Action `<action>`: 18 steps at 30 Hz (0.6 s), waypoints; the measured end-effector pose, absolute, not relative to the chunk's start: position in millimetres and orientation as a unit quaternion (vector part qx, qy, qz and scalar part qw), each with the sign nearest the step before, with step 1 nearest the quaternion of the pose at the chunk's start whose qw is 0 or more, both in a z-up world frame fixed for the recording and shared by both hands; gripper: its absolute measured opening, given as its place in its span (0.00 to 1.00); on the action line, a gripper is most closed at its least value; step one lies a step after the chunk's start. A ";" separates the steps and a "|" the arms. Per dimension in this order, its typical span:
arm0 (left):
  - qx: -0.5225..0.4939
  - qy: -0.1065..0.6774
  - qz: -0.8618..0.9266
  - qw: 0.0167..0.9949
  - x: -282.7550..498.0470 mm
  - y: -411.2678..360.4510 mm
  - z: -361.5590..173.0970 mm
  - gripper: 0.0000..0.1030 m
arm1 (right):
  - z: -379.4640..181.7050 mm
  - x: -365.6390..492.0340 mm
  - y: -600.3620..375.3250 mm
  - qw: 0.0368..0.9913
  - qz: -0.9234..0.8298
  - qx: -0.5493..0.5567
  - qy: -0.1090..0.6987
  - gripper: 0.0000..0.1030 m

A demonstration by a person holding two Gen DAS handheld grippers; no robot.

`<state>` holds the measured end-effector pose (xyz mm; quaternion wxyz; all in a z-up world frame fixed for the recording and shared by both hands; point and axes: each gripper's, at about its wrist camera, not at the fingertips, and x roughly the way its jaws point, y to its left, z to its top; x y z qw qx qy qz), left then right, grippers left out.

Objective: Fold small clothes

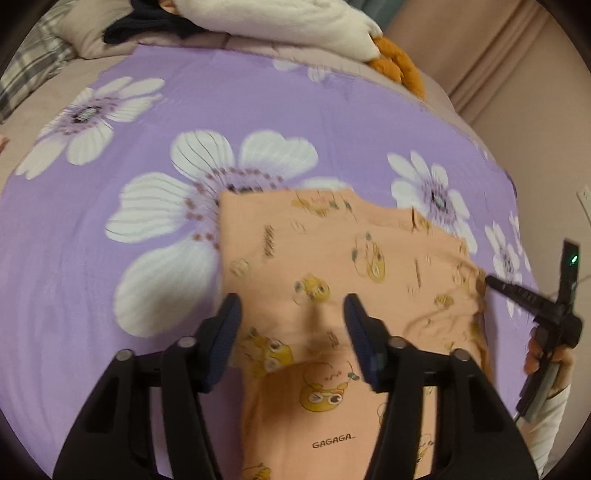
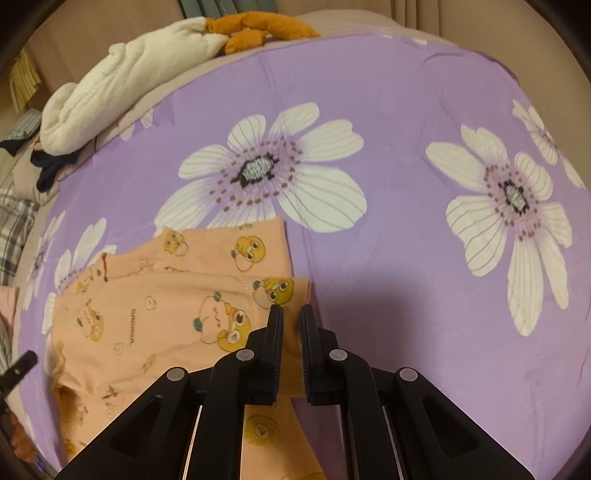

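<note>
A small peach garment [image 1: 332,266] printed with yellow cartoon ducks lies on a purple bedsheet [image 1: 184,96] patterned with large white flowers. In the left wrist view it spreads from the middle of the sheet toward the near edge, with the word "GAGAGA" printed on the nearest part. A fold of cloth lies across it. Its far edge overlaps one big flower.

The left gripper [image 1: 293,317] hangs above the near part of the garment, pointing steeply down. Its two blue-padded fingers [image 1: 225,332] stand well apart, with peach cloth visible in the gap between them but neither pad pressing on it; the jaws are open and hold nothing. The view is slightly blurred.

The right gripper [image 2: 291,325] is at the garment's right edge. In its own view a narrow strip of peach cloth runs up between its two black fingers [image 2: 271,354], which stand close together with a slim gap. Whether the pads pinch the cloth cannot be told from here. In the left wrist view the right gripper [image 1: 491,282] shows at the right side, its tip touching the garment's right edge, with the person's hand [image 1: 546,362] and a white sleeve [image 1: 554,413] behind it.

In the right wrist view the garment [image 2: 155,317] lies to the near left, a folded layer with a stitched hem crossing it just beyond the fingertips.

At the far end of the bed lie a white fleecy bundle [image 2: 122,85], an orange plush piece [image 2: 258,27] beside it, and a dark cloth item [image 2: 51,166]. A plaid fabric [image 2: 14,221] shows at the far left.
</note>
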<state>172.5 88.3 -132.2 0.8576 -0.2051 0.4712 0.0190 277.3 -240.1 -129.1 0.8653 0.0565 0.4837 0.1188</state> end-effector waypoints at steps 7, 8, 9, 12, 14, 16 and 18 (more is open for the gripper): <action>-0.187 0.495 0.028 0.848 174.8 76.2 -159.6 0.43 | -127.9 262.9 -227.9 0.870 0.136 0.049 0.470 0.42; -0.177 0.497 0.038 0.849 175.0 75.1 -160.5 0.43 | -128.8 261.7 -225.4 0.870 0.136 0.044 0.471 0.42; -0.167 0.500 0.048 0.849 174.4 74.4 -161.5 0.43 | -131.2 260.3 -222.0 0.870 0.137 0.036 0.472 0.42; -0.164 0.507 0.067 0.843 172.6 78.6 -168.2 0.47 | -135.9 259.0 -218.0 0.868 0.136 0.027 0.477 0.42; -0.167 0.505 0.069 0.844 168.3 80.6 -169.3 0.47 | -139.9 257.8 -216.9 0.866 0.134 0.026 0.482 0.42; -0.172 0.508 0.068 0.841 164.9 82.0 -169.9 0.47 | -142.5 255.5 -217.0 0.864 0.133 0.024 0.485 0.42; -0.191 0.510 0.065 0.836 159.8 85.5 -168.1 0.45 | -141.2 251.9 -218.3 0.865 0.131 0.022 0.484 0.42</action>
